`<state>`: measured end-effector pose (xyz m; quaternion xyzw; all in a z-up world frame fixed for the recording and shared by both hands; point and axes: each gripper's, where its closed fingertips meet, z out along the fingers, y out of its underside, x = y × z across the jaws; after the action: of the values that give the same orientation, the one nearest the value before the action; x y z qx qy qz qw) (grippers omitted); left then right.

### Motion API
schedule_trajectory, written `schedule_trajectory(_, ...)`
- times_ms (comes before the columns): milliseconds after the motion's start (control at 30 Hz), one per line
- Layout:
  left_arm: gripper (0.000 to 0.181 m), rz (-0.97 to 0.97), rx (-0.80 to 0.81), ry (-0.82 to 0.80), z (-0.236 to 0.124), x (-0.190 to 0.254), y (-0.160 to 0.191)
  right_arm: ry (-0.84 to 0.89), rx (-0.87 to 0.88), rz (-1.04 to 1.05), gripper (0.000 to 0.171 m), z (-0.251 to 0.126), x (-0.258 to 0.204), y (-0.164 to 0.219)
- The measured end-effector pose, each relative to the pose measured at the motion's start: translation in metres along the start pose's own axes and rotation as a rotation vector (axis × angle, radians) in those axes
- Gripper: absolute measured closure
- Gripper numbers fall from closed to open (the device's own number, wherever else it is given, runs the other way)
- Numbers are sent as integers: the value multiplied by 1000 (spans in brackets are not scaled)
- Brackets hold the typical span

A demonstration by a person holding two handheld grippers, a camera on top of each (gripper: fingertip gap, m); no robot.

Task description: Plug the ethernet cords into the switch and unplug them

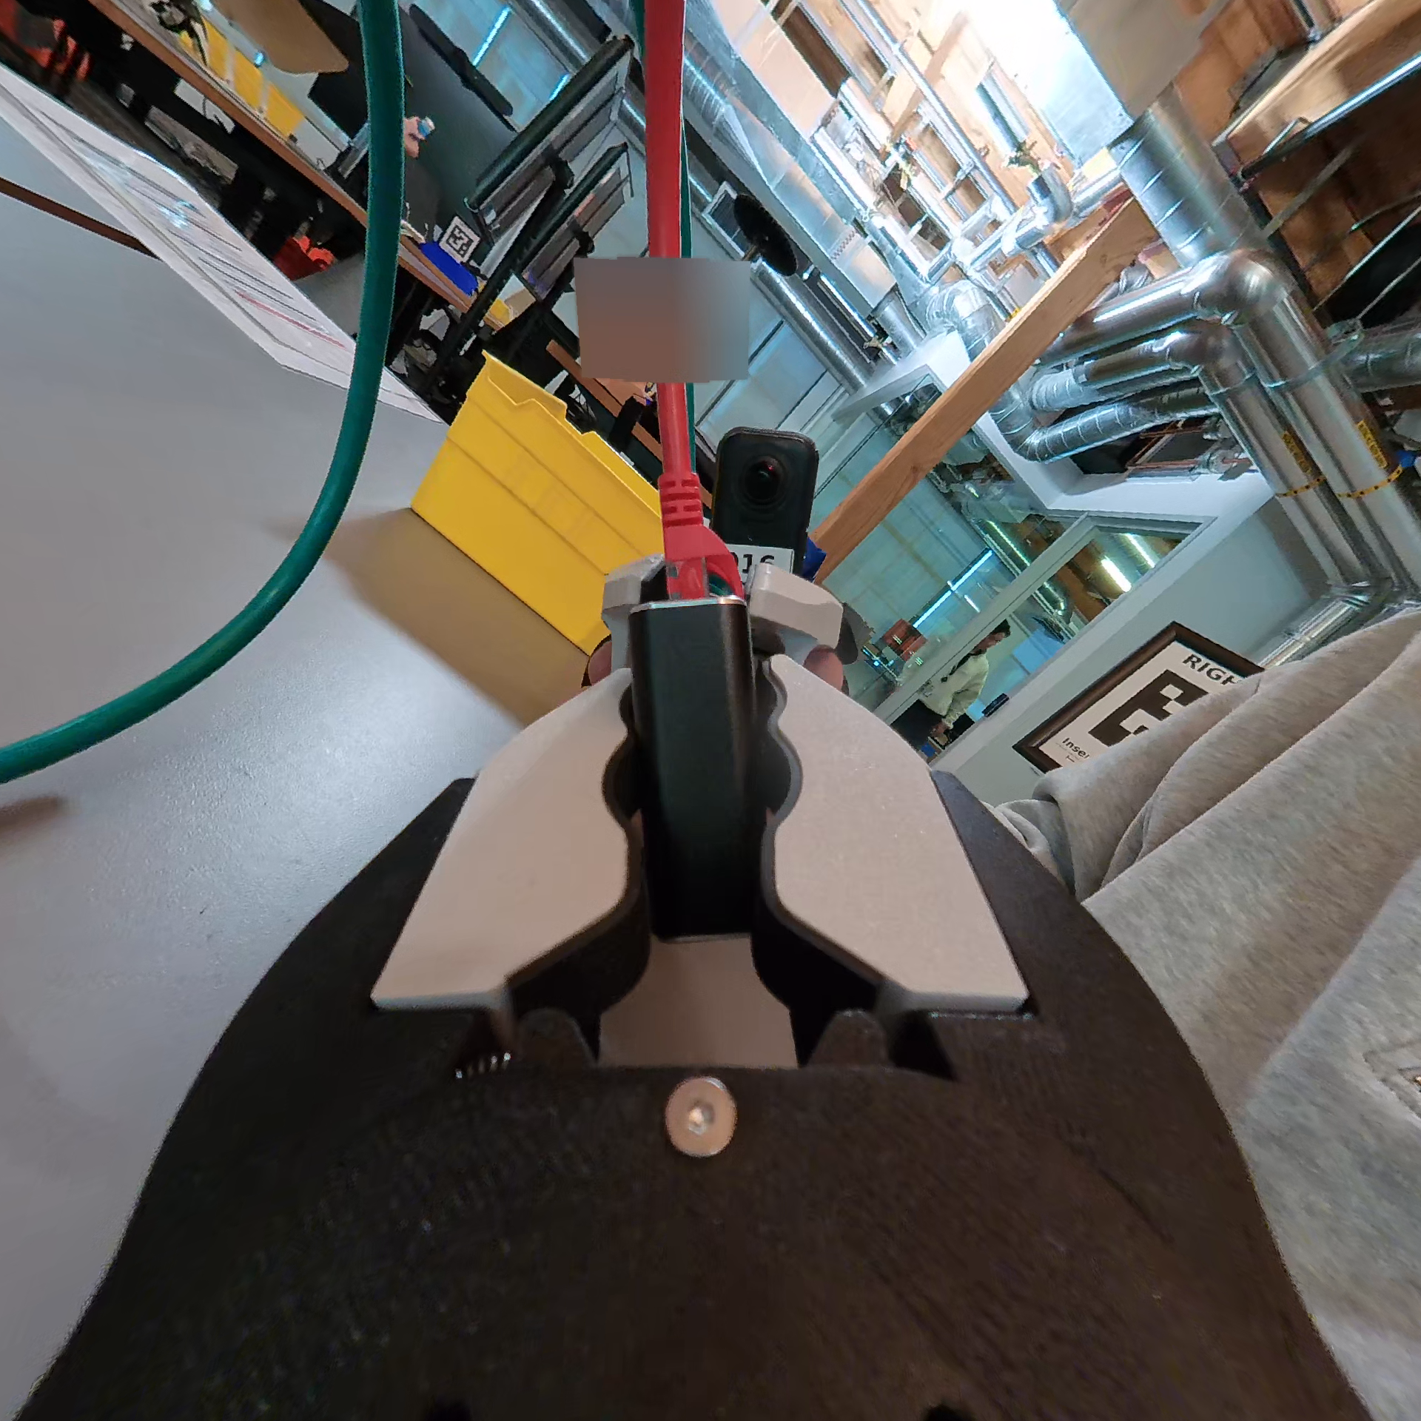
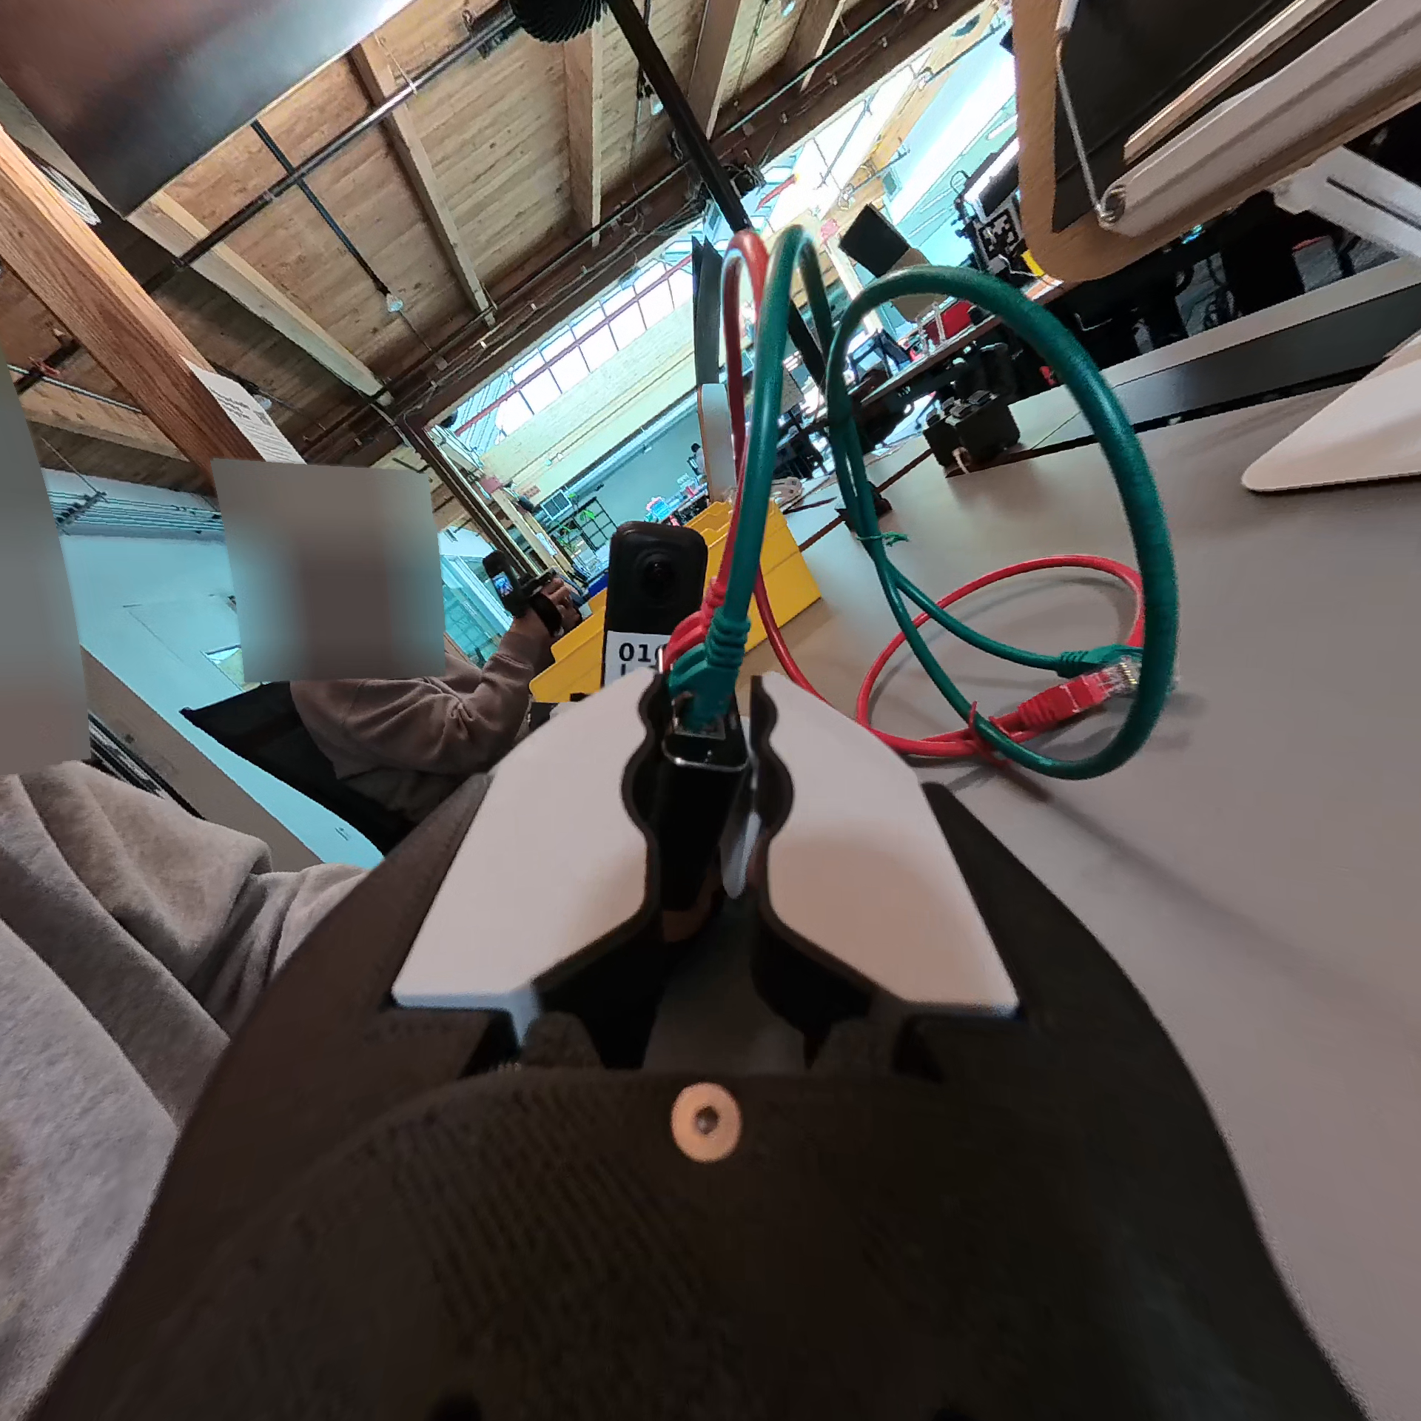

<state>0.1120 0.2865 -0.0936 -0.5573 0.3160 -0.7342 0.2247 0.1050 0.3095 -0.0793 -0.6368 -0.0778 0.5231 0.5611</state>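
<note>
Switch (image 1: 692, 807) is clamped in my left hand-held gripper (image 1: 696, 692), jaws closed tight on its two long sides, with its long axis running straight forward along the fingers. My right hand-held gripper (image 2: 703, 692) meets it from the opposite side, jaws nearly closed on the same black body. Both plugs sit at the far end of the switch: red plug (image 1: 684, 538) and green plug (image 2: 711, 653) are seated side by side. Red cord (image 1: 665, 192) and green cord (image 2: 769, 430) rise away roughly in line with the switch. Their free ends (image 2: 1099, 677) lie together on the counter (image 2: 1269, 846), well apart. I judge unplugging needs a pull along that axis. The right tips are closest, flanking the plugs.
</note>
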Motion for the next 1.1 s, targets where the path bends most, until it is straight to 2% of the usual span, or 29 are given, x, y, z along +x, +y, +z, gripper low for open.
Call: schedule_trajectory(1100,155,-35,-9,31,2,4,3,23,7,15,158,4,-3,2)
